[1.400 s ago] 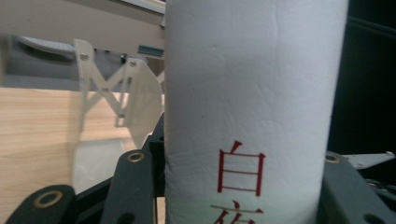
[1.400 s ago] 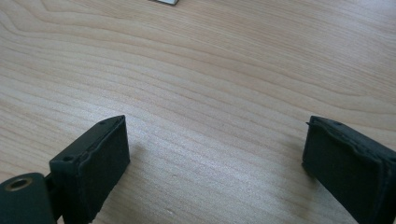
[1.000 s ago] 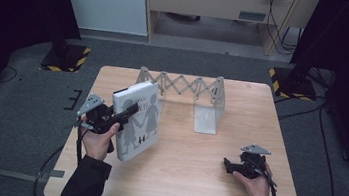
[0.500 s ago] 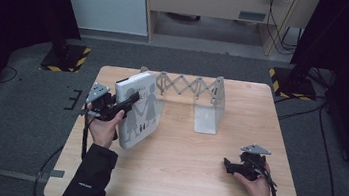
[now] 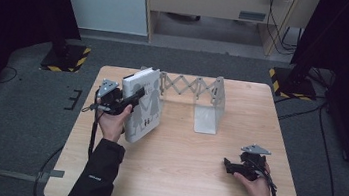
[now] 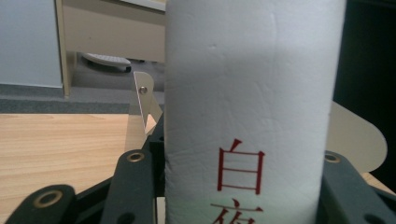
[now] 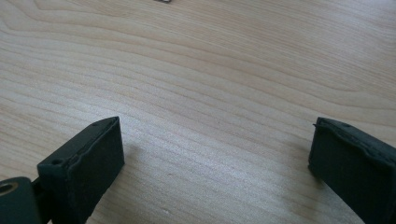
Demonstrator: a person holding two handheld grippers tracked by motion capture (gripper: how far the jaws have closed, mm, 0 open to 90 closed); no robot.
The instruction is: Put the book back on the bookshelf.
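A person is sitting at a light wooden counter (image 5: 172, 178), holding a hand-held gripper in each hand. The left hand-held gripper (image 5: 134, 99) is pinching a white book (image 5: 144, 105) by its spine, its jaws pressing in from either side. The book is standing nearly upright, leaning a little, with dark figures of people on its cover. In the left gripper view, the white spine (image 6: 250, 107) is rising between the two black jaws, showing red characters near the bottom. The book is sitting just beside the left end of a metal expanding book rack (image 5: 198, 93), which is standing toward the far edge of the counter with an upright plate at each end. The right hand-held gripper (image 5: 227, 165) is resting on the counter well apart from the rack, on its near right side. Its jaws are spread wide, with bare wood between them.
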